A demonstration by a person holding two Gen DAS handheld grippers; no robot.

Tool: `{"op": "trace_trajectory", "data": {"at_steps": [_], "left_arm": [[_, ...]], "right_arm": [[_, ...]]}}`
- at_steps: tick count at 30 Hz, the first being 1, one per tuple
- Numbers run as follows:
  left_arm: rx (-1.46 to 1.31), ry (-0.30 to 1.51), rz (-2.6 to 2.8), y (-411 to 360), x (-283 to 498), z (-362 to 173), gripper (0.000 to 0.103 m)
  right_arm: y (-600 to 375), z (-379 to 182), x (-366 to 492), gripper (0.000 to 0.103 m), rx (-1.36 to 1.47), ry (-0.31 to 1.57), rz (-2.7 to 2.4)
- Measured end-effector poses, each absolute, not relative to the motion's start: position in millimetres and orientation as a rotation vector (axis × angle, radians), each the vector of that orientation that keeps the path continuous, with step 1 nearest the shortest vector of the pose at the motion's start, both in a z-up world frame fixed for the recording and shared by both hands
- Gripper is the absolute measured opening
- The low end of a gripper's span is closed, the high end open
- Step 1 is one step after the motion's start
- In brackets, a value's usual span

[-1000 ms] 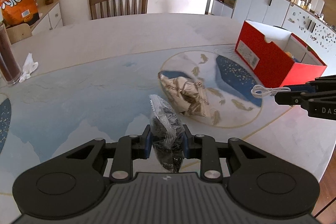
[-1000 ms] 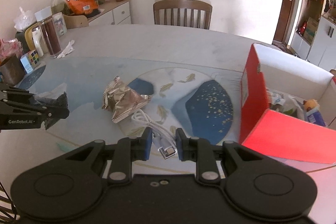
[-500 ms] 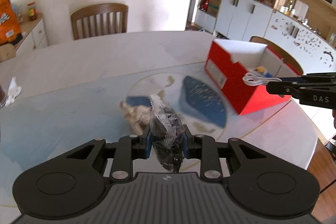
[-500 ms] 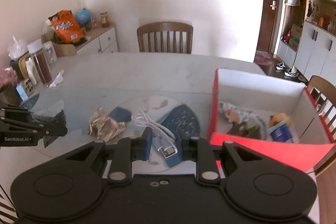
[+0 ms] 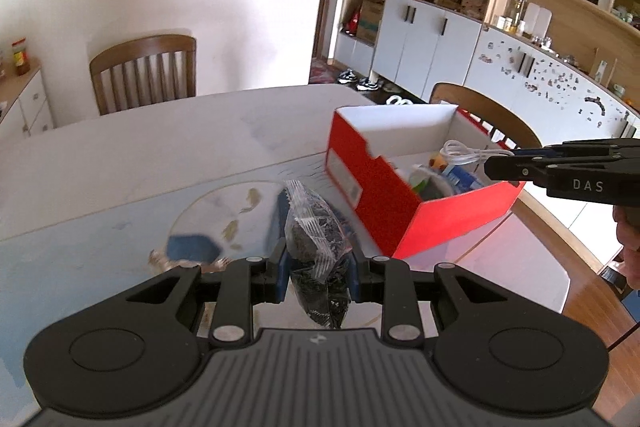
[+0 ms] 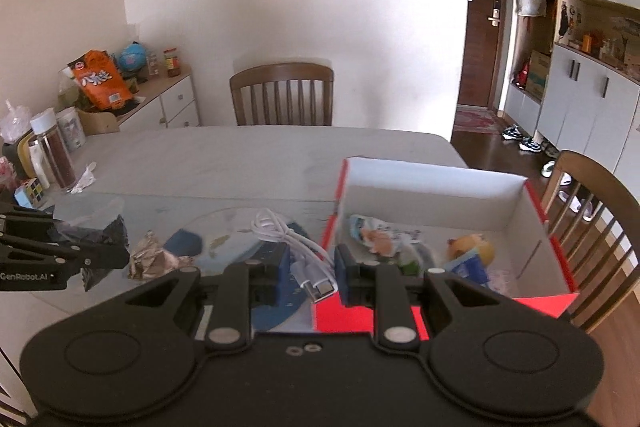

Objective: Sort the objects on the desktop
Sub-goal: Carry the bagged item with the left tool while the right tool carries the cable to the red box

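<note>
"DAS" on right hand-held gripper (image 5: 496, 169)

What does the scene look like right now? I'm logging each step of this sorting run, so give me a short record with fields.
left gripper: shut on clear packet of dark bits, held above the table
right gripper: shut on white USB cable, its loop sticking out over the red box in the left view
red box contents: several small packaged items, too blurred to name
left on table: crumpled foil wrapper
</note>
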State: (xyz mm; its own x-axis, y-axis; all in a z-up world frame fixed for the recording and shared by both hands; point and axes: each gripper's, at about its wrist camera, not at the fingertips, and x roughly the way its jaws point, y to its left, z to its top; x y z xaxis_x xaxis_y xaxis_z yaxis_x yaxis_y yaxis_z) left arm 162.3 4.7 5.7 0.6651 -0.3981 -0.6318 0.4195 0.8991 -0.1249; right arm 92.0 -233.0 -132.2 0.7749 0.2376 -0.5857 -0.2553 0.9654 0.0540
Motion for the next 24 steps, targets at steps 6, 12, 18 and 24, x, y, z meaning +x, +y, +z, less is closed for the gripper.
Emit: {"op": "trace_trajectory", "data": {"at_steps": [6, 12, 18, 24], "left_arm": [[0.040, 0.699, -0.485, -26, 169, 10, 0.026], [0.044, 0.702, -0.495, -55, 177, 8, 0.026], [0.042, 0.699, -0.510, -85, 187, 7, 0.026], [0.063, 0.696, -0.540, -119, 195, 8, 0.026]], "right_arm": [[-261, -128, 99, 0.023, -0.035, 0.626, 0.251], [-286, -129, 111, 0.023, -0.035, 0.623, 0.244], [-312, -132, 121, 0.023, -0.036, 0.628, 0.233], [-336, -137, 128, 0.023, -0.032, 0.637, 0.221]]}}
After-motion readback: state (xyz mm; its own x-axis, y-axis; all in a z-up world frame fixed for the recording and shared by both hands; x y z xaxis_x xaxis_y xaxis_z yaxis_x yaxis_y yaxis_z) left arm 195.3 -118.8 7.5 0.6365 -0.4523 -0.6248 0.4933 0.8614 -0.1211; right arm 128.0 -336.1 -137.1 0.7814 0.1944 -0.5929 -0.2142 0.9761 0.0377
